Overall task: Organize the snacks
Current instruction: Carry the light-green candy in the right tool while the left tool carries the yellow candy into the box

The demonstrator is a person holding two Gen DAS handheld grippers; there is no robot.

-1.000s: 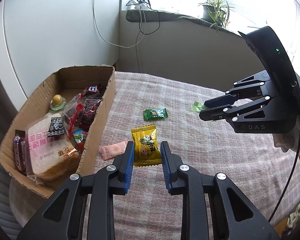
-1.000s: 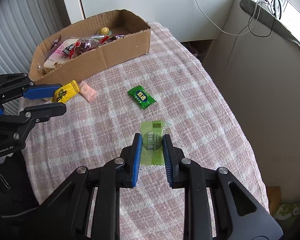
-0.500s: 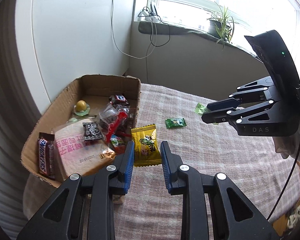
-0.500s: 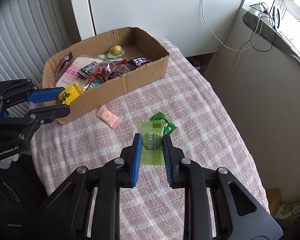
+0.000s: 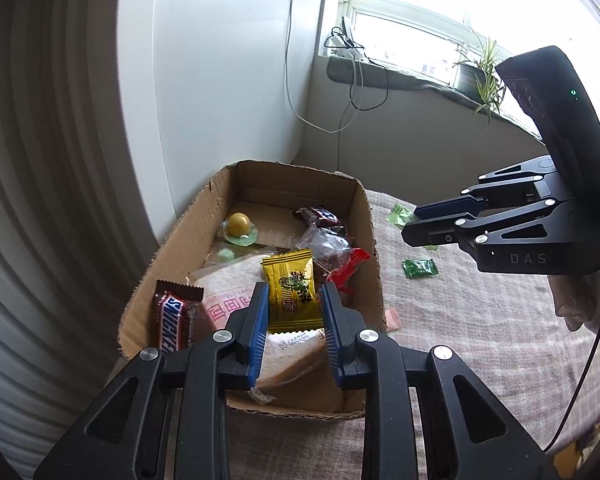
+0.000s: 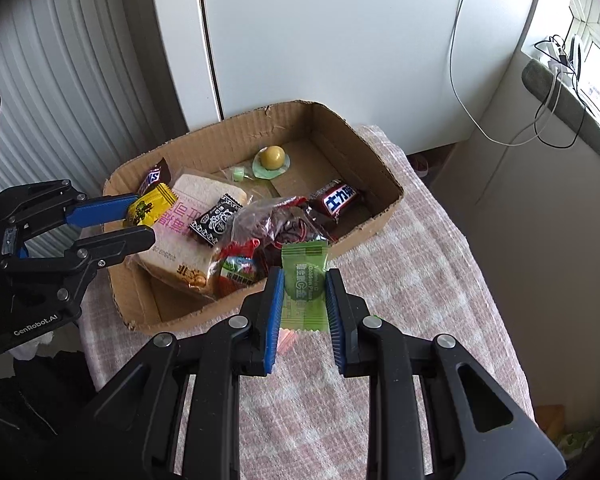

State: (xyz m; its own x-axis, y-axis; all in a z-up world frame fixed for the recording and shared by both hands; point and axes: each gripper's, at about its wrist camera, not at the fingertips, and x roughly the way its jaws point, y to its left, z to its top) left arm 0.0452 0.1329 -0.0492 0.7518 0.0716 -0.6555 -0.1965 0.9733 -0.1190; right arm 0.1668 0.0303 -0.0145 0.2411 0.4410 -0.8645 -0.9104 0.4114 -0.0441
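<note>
My left gripper is shut on a yellow snack packet and holds it over the near end of the cardboard box. That same yellow packet shows in the right wrist view above the bread pack. My right gripper is shut on a light green candy packet, just above the box's near wall. In the left wrist view the right gripper hangs over the table right of the box. A dark green candy and a pink packet lie on the checked cloth.
The box holds a Snickers bar, a second chocolate bar, a black sachet, a bag of red snacks and a yellow ball sweet. A white cabinet stands behind; a windowsill with cables is farther off.
Both grippers have carried their packets across the cloth to the box: the yellow one now hangs over its contents, the green one has reached its near wall. The jaws have not moved.
</note>
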